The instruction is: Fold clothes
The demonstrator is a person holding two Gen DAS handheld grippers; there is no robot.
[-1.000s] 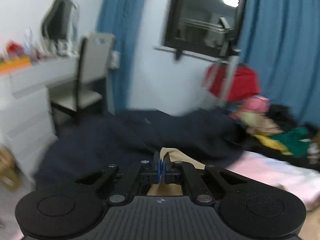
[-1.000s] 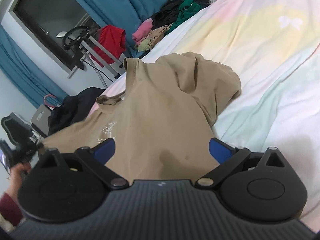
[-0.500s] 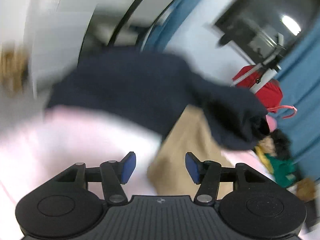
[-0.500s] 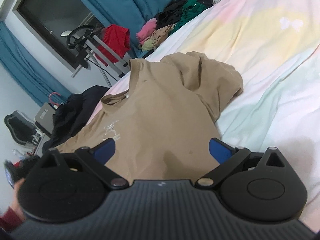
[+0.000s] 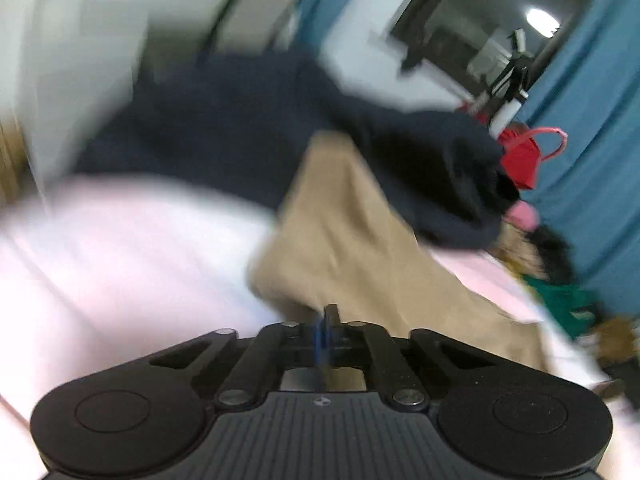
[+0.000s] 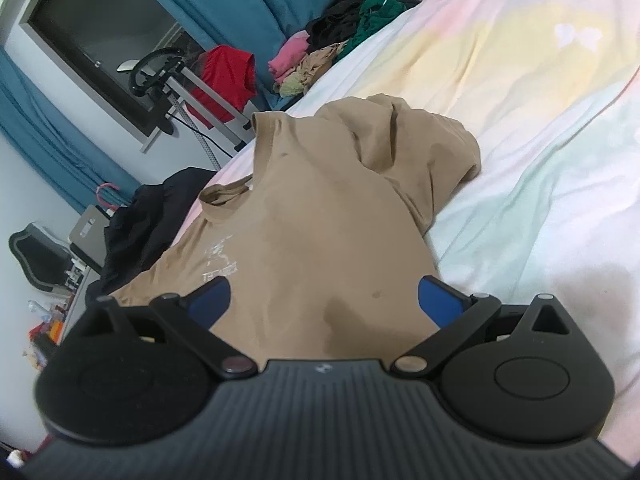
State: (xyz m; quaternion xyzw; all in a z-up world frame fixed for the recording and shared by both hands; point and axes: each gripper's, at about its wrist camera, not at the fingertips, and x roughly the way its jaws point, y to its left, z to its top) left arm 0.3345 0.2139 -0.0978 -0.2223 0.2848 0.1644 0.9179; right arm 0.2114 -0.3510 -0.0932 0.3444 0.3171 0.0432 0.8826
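The left gripper (image 5: 326,322) has its blue pads pressed together at the near edge of the tan T-shirt (image 5: 340,240); the view is blurred, so whether cloth is actually pinched between them cannot be told. The right gripper (image 6: 324,300) has its fingers spread wide, one blue pad on each side of the shirt's lower body, holding nothing.

The tan T-shirt (image 6: 320,232) lies front up on the bed sheet (image 6: 520,100), a pastel sheet with pink, yellow and pale green bands. A small white logo with lettering sits on its chest, the ribbed collar is rumpled, and a few small dark spots mark the fabric. Its far side is bunched and folded over on itself in loose creases. A dark navy garment (image 5: 248,128) lies heaped just beside the shirt, overlapping its edge in the left wrist view. A pile of clothes (image 6: 340,44) sits well apart at the far side of the bed.
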